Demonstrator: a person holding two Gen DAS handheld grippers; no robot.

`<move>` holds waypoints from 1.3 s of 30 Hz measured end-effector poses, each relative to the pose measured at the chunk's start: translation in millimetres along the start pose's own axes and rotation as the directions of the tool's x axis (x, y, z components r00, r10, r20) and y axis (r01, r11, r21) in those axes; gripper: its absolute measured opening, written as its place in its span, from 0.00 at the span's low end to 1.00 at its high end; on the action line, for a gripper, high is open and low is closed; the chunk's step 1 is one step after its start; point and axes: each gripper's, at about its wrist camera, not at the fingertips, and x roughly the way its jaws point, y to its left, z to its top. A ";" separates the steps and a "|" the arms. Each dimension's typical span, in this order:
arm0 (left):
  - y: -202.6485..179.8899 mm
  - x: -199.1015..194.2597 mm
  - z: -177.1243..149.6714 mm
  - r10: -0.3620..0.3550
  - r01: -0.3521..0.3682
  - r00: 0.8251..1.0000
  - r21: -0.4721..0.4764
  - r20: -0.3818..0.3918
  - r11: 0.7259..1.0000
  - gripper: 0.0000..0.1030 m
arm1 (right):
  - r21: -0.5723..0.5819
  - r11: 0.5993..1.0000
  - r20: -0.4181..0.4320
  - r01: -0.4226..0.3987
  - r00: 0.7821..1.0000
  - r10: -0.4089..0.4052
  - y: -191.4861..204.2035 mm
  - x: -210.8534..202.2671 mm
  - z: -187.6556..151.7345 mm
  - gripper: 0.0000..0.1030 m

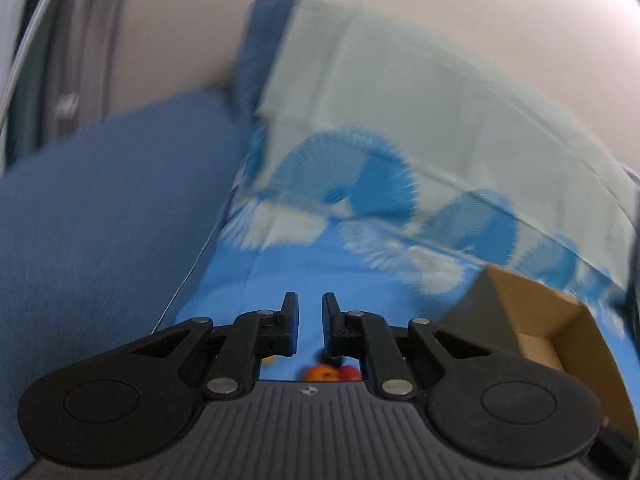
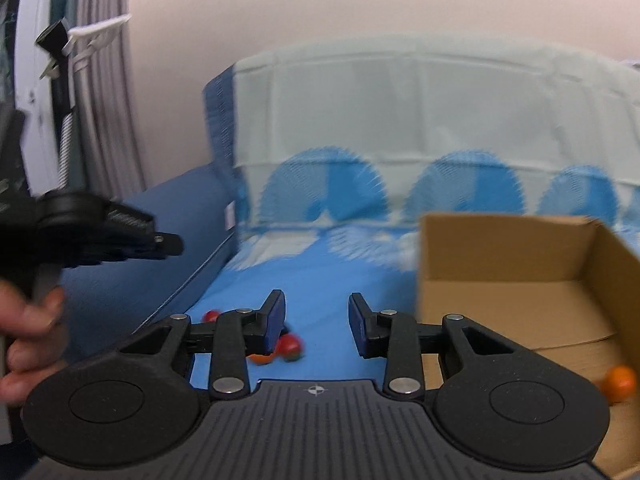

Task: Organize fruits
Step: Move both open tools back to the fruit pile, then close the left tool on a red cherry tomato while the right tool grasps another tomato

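Note:
Both views are motion-blurred. My left gripper [image 1: 311,320] hovers over the blue patterned cloth [image 1: 280,272] with its jaws shut and nothing between them. Just below its fingers lie an orange fruit [image 1: 320,373] and a red fruit [image 1: 350,372]. My right gripper [image 2: 317,320] is open over the same cloth, empty. Beneath its left finger sit a red fruit [image 2: 289,345] and an orange fruit [image 2: 262,358], with another red fruit [image 2: 211,315] further left. The open cardboard box [image 2: 508,256] stands on the right, holding one orange fruit [image 2: 619,384]. The right wrist view also shows the left gripper [image 2: 172,245], held by a hand [image 2: 28,332].
A dark blue cushion [image 1: 100,220] runs along the left of the cloth. A pale green sheet [image 2: 400,104] covers the backrest behind. A curtain and white clips [image 2: 92,36] hang at the far left. The box corner [image 1: 532,308] sits at the right of the left wrist view.

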 end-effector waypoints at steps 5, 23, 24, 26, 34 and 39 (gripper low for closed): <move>21.4 25.5 2.2 0.044 -0.049 0.996 -0.063 -0.081 0.997 0.13 | 0.037 0.999 -0.076 -0.025 0.997 0.028 14.6 45.4 -8.6 0.36; 45.0 125.2 3.3 0.187 -0.218 0.962 -0.146 -0.199 0.965 0.36 | 0.198 0.980 -0.286 0.032 0.958 0.026 1.9 184.2 -35.3 0.38; 48.3 130.2 3.2 0.189 -0.225 0.960 -0.164 -0.208 0.960 0.36 | 0.192 0.981 -0.287 0.026 0.958 0.031 2.2 184.6 -34.6 0.38; 50.1 140.3 1.7 0.179 -0.225 0.954 -0.176 -0.243 0.959 0.36 | 0.197 0.980 -0.298 0.020 0.954 0.041 0.7 187.1 -34.2 0.38; 31.6 164.1 -4.3 0.222 -0.235 0.933 -0.011 -0.285 0.972 0.34 | 0.212 0.977 -0.319 -0.007 0.945 0.076 -7.8 190.3 -31.5 0.39; 30.0 159.7 -5.8 0.222 -0.232 0.940 -0.008 -0.260 0.973 0.33 | 0.153 0.988 -0.311 0.005 0.949 0.043 -1.7 190.3 -31.9 0.30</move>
